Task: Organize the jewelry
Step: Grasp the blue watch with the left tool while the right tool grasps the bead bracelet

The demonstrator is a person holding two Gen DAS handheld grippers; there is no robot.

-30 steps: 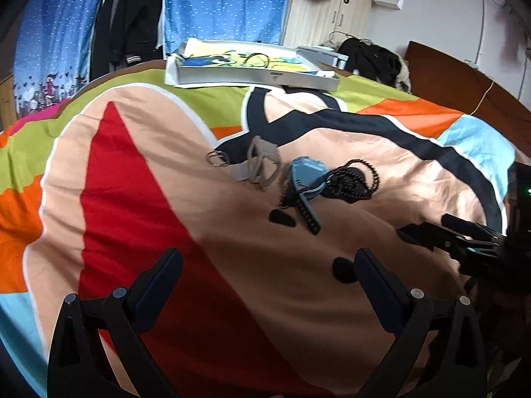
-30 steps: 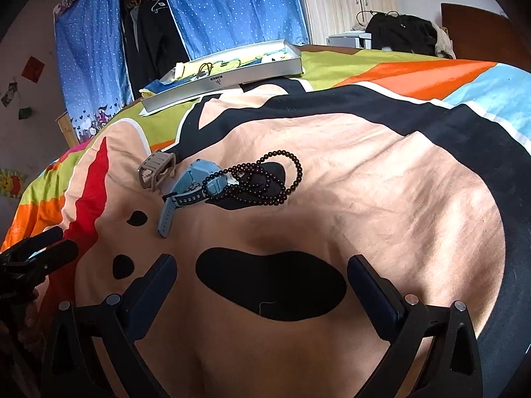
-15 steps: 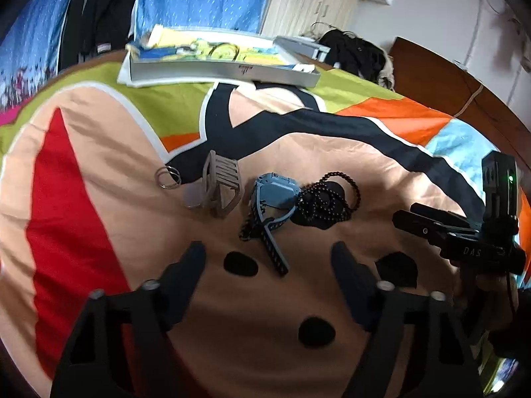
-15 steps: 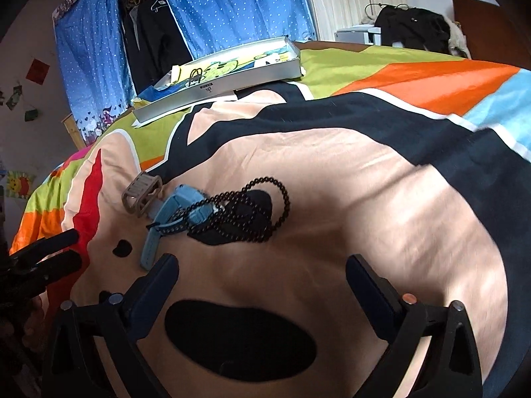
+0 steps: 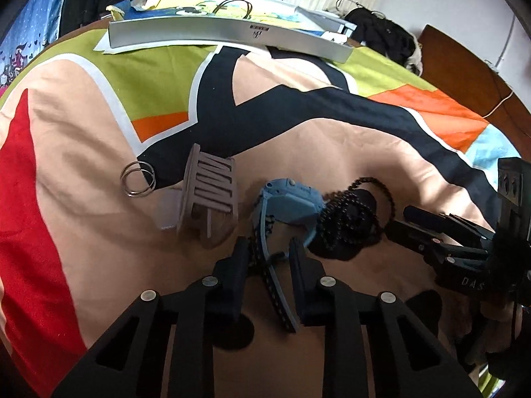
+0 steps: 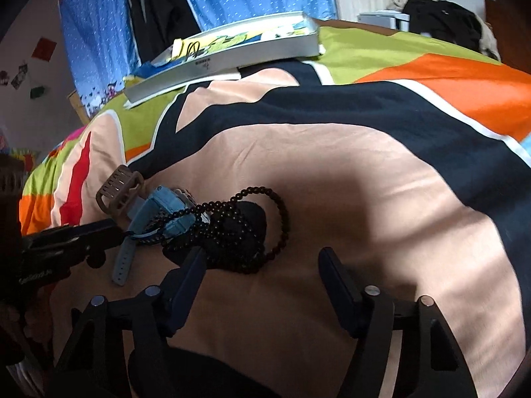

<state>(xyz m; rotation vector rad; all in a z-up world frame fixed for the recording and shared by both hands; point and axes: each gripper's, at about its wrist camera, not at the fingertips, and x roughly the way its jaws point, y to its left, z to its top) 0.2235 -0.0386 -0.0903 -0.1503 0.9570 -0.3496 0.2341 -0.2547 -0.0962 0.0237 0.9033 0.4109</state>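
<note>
I have the left gripper [image 5: 268,248] down over the lower strap of the blue watch [image 5: 288,199], which lies in the middle of the bed [image 5: 348,152] beside a grey-brown watch band [image 5: 209,195]. Its fingers [image 5: 240,258] have just been closing and now stand narrow, with the strap between them; I cannot see the pads pressing yet, so I count it as not gripped. The watch looks light, its case rigid and its strap rubbery and bendy. I judge the strap near the case to be the best hold, since a grip further out would let the case swing.

The black bead necklace [image 6: 239,229] is heaped against the watch, with loops draped over its case. It is limp and will probably drag along if the watch lifts. My right gripper [image 6: 262,258] hovers at the heap, fingers [image 6: 192,265] about half open after closing partway, and nothing is held. A bunch of strands would grip better than one strand.

Two metal rings [image 5: 137,179] lie just left of the band, small and probably slippery.

At the far edge of the bed sits a shallow white tray [image 5: 229,33]. It holds a colourful printed sheet and what look like thin wire hoops [image 5: 232,5]; the rest I cannot make out.
</note>
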